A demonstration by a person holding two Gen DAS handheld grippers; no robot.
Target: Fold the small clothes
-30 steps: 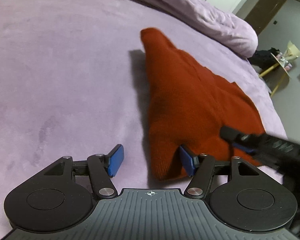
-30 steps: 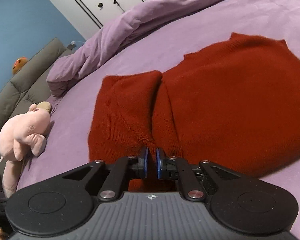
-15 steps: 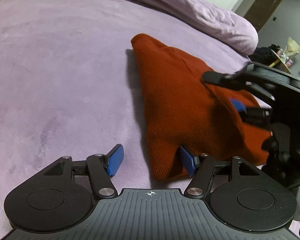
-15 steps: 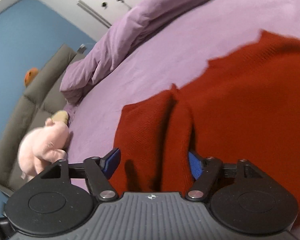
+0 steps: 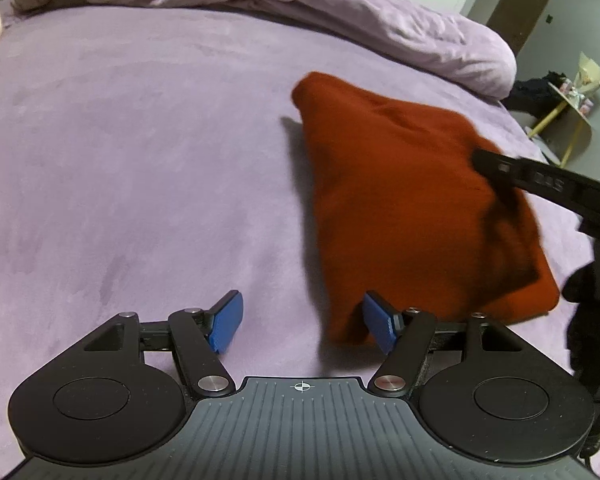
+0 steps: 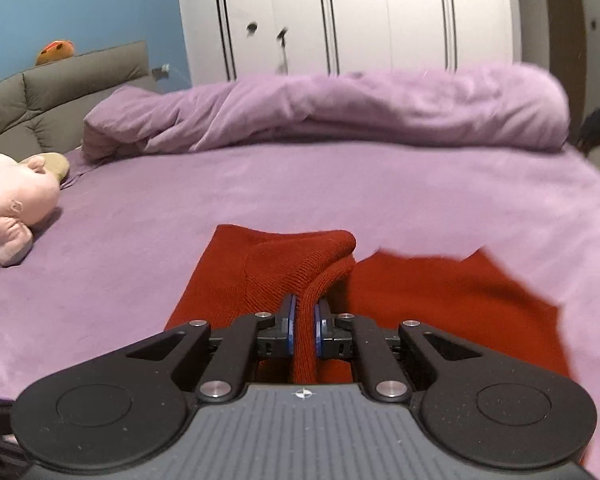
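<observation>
folding so far: the red knit sweater (image 5: 412, 208) lies on the purple bedsheet (image 5: 140, 160) as a doubled-up wedge, so at least one fold looks done; its far edges in the right wrist view are still uneven and blurred.
left to do: judging by the raised ridge of knit, the pinched part has yet to be carried over and laid flat, then the stack squared up; how many folds remain i cannot tell.
garment place: the sweater sits toward the right side of the bed in the left wrist view, well short of the bunched purple duvet (image 6: 340, 108) along the far edge and well apart from the pink plush toy (image 6: 12, 200).
right gripper (image 6: 305, 322): fingers drawn narrow and clamped on a standing fold of the sweater, the knit rising between the blue pads (image 6: 287, 320) and draping forward; in the left wrist view its black body reaches in over the sweater's right part from the right edge.
left gripper (image 5: 304, 322): fingers spread wide and holding nothing; the right pad touches or sits just beside the sweater's near corner, the left pad is over bare sheet.
pose: both tools are held low over the bed, pointing across it toward the duvet; the left one looks placed to take the near corner, though that is a judgement.
background: white wardrobe doors (image 6: 340, 16) and a grey headboard (image 6: 60, 84) stand behind the bed.
</observation>
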